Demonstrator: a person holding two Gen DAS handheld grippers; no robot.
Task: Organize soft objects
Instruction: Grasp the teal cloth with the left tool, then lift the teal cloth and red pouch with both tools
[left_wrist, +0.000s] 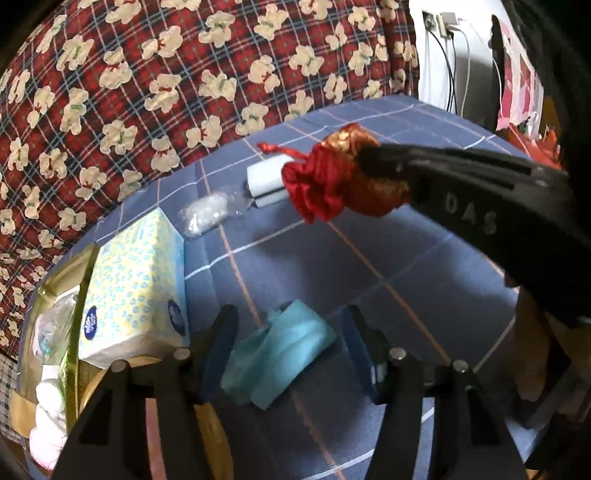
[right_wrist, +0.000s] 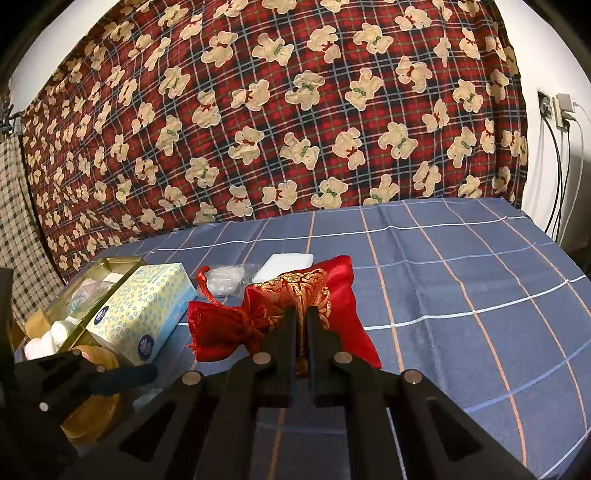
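On blue checked tablecloth (right_wrist: 461, 280), teddy-print backdrop (right_wrist: 258, 110)

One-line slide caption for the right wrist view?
Right hand-held gripper shut on red pouch above blue checked cloth, tissue box to its left.

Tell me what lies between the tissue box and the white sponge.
A clear plastic bag of white stuff lies between the tissue box and the sponge on the blue cloth, shown in both wrist views.
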